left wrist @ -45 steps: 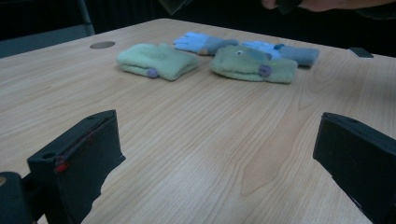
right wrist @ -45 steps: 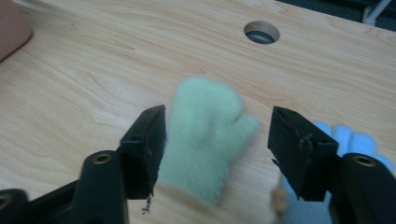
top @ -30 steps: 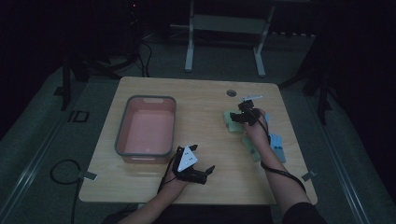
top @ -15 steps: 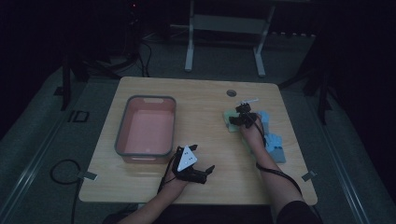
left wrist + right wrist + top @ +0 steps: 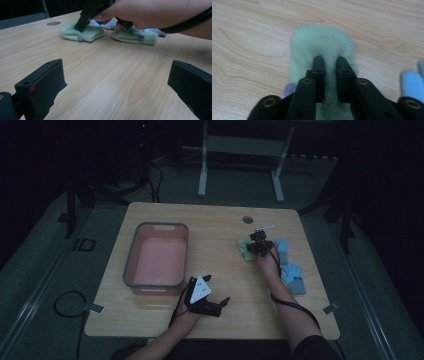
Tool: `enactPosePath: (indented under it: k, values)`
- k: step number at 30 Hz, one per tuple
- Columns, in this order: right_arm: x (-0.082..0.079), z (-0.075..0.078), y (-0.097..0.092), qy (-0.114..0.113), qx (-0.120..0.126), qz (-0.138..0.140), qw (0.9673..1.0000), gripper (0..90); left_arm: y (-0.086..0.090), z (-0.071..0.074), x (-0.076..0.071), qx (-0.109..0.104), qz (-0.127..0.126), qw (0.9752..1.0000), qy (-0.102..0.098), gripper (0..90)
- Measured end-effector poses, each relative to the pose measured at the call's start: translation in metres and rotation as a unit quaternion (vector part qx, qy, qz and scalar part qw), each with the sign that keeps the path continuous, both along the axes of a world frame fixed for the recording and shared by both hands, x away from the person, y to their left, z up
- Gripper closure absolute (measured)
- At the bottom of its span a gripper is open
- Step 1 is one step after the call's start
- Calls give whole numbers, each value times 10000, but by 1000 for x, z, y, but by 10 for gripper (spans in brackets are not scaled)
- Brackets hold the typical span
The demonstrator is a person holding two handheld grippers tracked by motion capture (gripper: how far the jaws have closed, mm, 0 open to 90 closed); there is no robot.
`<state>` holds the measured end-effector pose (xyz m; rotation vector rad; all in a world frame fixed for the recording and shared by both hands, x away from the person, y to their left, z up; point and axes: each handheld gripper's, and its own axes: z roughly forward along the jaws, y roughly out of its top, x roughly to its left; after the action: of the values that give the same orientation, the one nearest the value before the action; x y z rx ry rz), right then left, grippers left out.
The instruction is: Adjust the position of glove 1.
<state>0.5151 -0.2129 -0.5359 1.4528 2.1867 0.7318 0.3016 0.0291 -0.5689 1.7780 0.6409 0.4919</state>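
Pinching green sock (image 5: 319,47) w/ right gripper (image 5: 329,62), jaws just closed.

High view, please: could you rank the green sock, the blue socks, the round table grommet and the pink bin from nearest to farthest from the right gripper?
1. Green sock: pinched in the right gripper jaws.
2. Blue socks: just right of it.
3. Table grommet: beyond it, toward the far edge.
4. Pink bin: far left.

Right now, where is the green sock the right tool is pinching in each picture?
High view: green sock right of table centre, at the right tool.
Left gripper view: top left, under the black jaw.
Right gripper view: centre, pinched between the just-closed jaws.
Shared landmark: the blue sock beside it.
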Motion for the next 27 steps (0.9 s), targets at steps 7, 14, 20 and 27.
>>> enactPosePath:
  k: [7, 14, 20, 27]
  values:
    - [-12, 22, 2, -178, 102, -9, 9998, 831, 0, 0, 0, 3, 5, 10000, -1, 13]
    - [-33, 54, 6, -482, 211, 74, 9986, 831, 0, 0, 0, 17, 8, 10000, -11, 13]
    - [-69, 86, 8, -792, 370, 95, 9961, 830, -1, 0, -1, 44, 13, 10000, -22, 12]
    - [-107, 97, 13, -993, 495, 176, 9937, 829, -1, 0, 0, 38, 20, 10000, -15, 13]
